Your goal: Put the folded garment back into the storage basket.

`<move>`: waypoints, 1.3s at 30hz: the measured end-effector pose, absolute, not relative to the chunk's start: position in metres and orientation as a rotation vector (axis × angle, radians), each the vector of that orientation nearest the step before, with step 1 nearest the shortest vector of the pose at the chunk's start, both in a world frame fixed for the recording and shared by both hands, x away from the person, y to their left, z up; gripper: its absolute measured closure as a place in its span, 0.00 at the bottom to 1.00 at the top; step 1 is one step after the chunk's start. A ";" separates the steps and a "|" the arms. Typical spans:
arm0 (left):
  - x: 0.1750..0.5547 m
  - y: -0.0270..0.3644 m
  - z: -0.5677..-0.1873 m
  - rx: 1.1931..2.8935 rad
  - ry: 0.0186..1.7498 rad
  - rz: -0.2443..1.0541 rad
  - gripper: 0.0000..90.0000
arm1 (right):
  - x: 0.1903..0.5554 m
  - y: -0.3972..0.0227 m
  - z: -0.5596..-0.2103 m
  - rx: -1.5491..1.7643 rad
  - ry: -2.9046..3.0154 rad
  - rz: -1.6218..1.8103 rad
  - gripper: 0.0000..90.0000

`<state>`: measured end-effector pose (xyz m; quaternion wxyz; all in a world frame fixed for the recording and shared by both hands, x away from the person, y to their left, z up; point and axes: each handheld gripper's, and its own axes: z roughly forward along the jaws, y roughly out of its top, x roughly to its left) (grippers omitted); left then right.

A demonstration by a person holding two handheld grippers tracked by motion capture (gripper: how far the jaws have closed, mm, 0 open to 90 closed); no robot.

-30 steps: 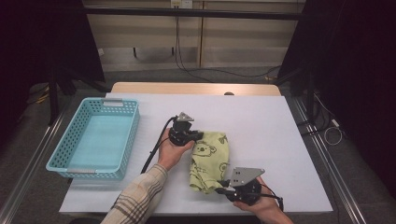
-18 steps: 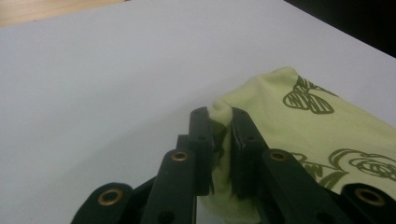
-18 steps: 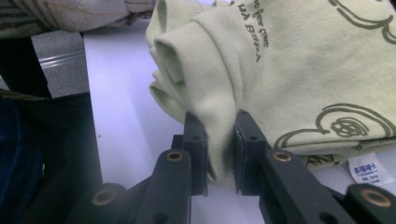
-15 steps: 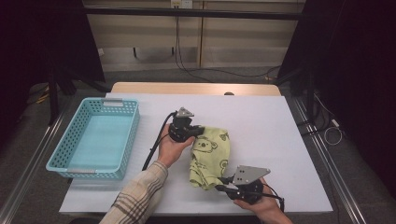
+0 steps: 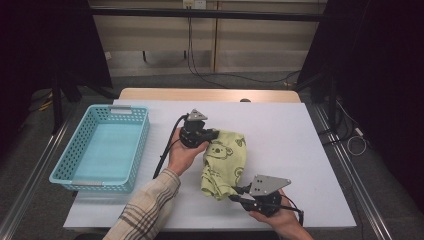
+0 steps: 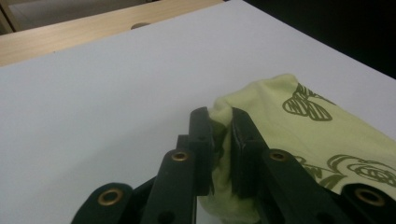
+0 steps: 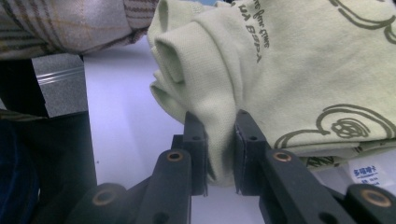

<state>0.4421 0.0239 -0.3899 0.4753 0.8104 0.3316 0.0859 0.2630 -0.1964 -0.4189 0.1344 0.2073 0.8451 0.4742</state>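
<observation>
High view: the left gripper (image 5: pixel 212 135) and the right gripper (image 5: pixel 239 192) each hold one end of a pale green printed garment (image 5: pixel 223 165), which stretches between them on the white table (image 5: pixel 300 150). I judge the step in hand to be the folding or carrying of this garment with both grippers. The next move, I think, needs both hands to travel together so the cloth does not slip out; the blue basket (image 5: pixel 75 172) stands well apart, beyond the left gripper.

Left gripper view: the jaws are clamped on a folded edge of the garment (image 6: pixel 327 126); the rest of the cloth lies just beside them on the right.

Right gripper view: the jaws are pressed on a thick fold of the garment (image 7: pixel 299 70), which rises above and to the right of them. A plaid sleeve (image 7: pixel 70 23) is behind.
</observation>
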 end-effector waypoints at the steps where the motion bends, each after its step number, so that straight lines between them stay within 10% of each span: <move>1: 0.442 0.025 -0.389 1.978 0.815 0.208 0.90 | 0.263 -0.196 -0.418 0.606 2.449 1.379 0.87; 39: 0.446 0.057 -0.359 1.925 0.830 0.260 0.90 | 0.277 -0.171 -0.392 0.562 2.395 1.490 0.87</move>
